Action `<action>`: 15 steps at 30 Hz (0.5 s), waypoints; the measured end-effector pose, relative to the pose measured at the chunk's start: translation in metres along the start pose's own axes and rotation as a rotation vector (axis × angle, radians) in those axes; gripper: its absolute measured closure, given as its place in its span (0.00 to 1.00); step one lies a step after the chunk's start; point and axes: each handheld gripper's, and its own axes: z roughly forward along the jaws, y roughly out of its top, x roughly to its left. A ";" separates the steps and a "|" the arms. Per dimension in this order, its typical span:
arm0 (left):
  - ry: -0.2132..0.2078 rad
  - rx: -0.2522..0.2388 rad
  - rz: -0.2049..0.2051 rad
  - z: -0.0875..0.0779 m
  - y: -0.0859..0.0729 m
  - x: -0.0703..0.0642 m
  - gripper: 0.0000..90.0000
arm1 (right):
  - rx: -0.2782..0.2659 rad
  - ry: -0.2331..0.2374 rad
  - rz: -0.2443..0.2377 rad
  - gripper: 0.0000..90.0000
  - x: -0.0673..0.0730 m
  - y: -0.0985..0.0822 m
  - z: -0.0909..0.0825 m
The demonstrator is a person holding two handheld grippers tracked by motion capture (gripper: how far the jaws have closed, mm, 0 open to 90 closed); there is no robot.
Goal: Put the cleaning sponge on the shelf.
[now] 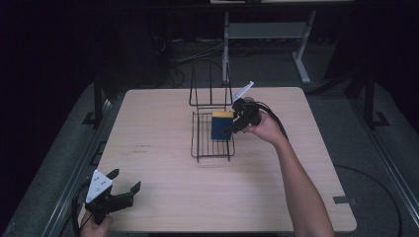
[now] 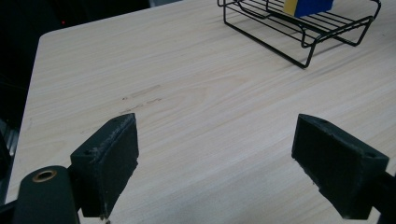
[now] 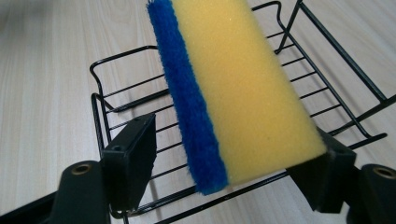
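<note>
The right gripper (image 3: 224,163) stands part open around the sponge (image 3: 243,88) over the wire rack (image 3: 116,100), one pad apart. It should widen fully, then back straight out. The left gripper (image 2: 229,158) rests wide open and empty.

Dim lab — bare table (image 1: 163,197), floor cables (image 1: 197,54)

No readable text, labels, brands or numbers anywhere. Sponge (image 3: 243,88) and wire rack (image 1: 212,143) carry no markings. Faint dark smudges on the table (image 2: 140,95), centre-left of the left gripper view, are scuffs, not lettering.
</note>
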 end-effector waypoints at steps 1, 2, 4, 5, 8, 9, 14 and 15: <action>-0.001 0.000 0.000 0.000 0.000 0.000 0.16 | -0.008 -0.003 0.005 0.29 0.001 -0.002 -0.001; -0.004 0.000 0.001 0.000 0.000 -0.001 0.16 | -0.009 -0.001 0.006 0.29 0.001 -0.003 -0.001; -0.003 0.000 0.001 0.001 0.000 -0.001 0.16 | -0.003 -0.012 0.010 0.29 0.001 -0.005 -0.002; -0.003 0.000 0.001 0.001 0.000 -0.001 0.16 | -0.003 -0.012 0.010 0.29 0.001 -0.005 -0.002; -0.004 0.000 0.001 0.001 0.000 -0.001 0.16 | -0.014 -0.010 0.012 0.29 0.000 -0.009 -0.003; -0.003 0.001 0.000 0.001 0.000 -0.002 0.16 | -0.011 -0.010 0.011 0.29 -0.001 -0.009 -0.004; -0.004 0.003 -0.002 0.001 0.000 -0.002 0.16 | -0.009 -0.003 0.025 0.29 0.000 -0.010 -0.006; -0.005 0.002 -0.004 0.001 0.000 -0.002 0.16 | -0.010 -0.006 0.022 0.29 0.001 -0.010 -0.007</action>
